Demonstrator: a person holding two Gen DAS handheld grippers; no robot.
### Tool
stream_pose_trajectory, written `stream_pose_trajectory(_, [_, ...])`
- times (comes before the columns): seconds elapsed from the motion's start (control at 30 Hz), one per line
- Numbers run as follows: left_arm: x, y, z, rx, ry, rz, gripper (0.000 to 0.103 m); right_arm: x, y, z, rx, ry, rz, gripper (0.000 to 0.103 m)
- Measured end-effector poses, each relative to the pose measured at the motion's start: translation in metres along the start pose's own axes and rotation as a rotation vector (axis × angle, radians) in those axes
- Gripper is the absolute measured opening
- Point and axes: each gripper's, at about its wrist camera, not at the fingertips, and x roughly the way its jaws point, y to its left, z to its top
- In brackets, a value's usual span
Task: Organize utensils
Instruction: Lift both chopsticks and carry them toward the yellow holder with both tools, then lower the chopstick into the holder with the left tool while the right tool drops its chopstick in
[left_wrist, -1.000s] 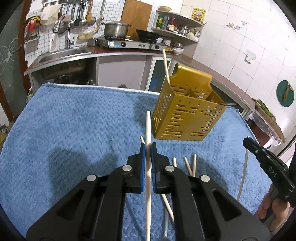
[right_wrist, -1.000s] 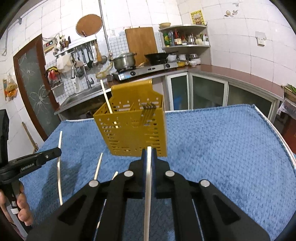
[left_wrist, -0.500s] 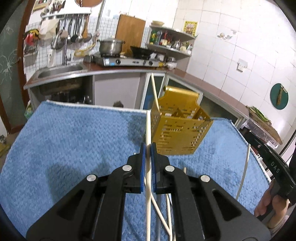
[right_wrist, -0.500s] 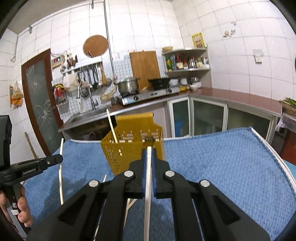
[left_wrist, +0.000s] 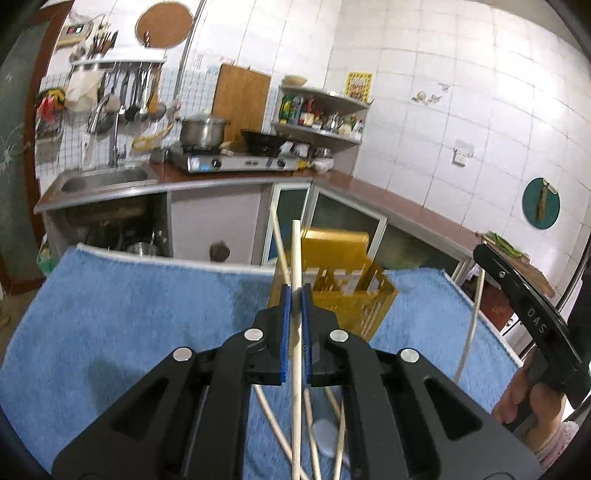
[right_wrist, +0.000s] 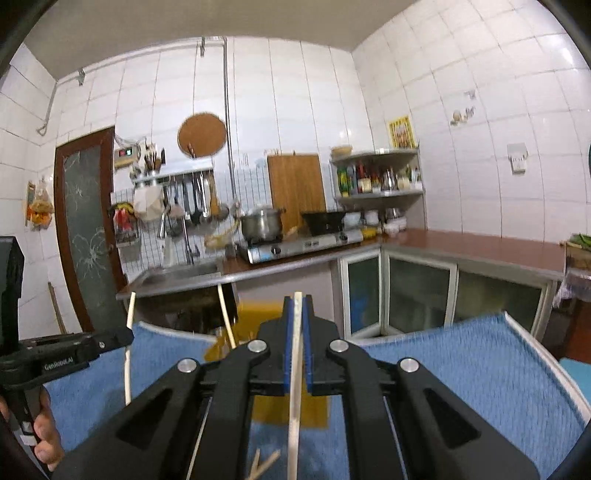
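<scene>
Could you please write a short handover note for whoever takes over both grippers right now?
Left gripper: shut on a chopstick, raised in front of the yellow utensil basket.
Right gripper: shut on another chopstick, also raised near the basket.
Basket stands on the blue towel; one chopstick already stands in it.
Left to do: drop in both held chopsticks, then collect the loose chopsticks lying on the towel below the left gripper.
</scene>
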Motion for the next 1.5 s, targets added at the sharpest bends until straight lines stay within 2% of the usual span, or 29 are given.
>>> stream_pose_trajectory(0.33, [0.002,-0.025,0.089,0.019,-0.195,-0.04,0.004,0.035,-0.004,0.078,0.019,-0.212,-0.027,0.005])
stream_pose_trajectory(0.43, [0.016,-0.033,0.111,0.031,-0.26,-0.04,0.004,0.051,-0.006,0.093,0.014,-0.254,-0.038,0.005])
stream_pose_trajectory(0.53, [0.039,-0.04,0.119,0.048,-0.289,-0.021,0.004,0.069,-0.009,0.102,0.014,-0.283,-0.043,0.005])
stream_pose_trajectory(0.73, [0.081,-0.041,0.112,0.063,-0.312,0.004,0.004,0.104,-0.011,0.101,-0.004,-0.301,-0.022,0.005])
stream_pose_trajectory(1.0, [0.129,-0.027,0.085,0.047,-0.245,-0.005,0.004,0.135,-0.02,0.065,-0.032,-0.272,0.011,0.005])
stream_pose_trajectory(1.27, [0.144,-0.011,0.048,0.048,-0.169,0.008,0.004,0.143,-0.027,0.024,-0.056,-0.183,0.058,0.005])
stream_pose_trajectory(1.5, [0.145,0.001,0.024,0.028,-0.104,0.02,0.004,0.141,-0.034,-0.009,-0.037,-0.084,0.058,0.005])
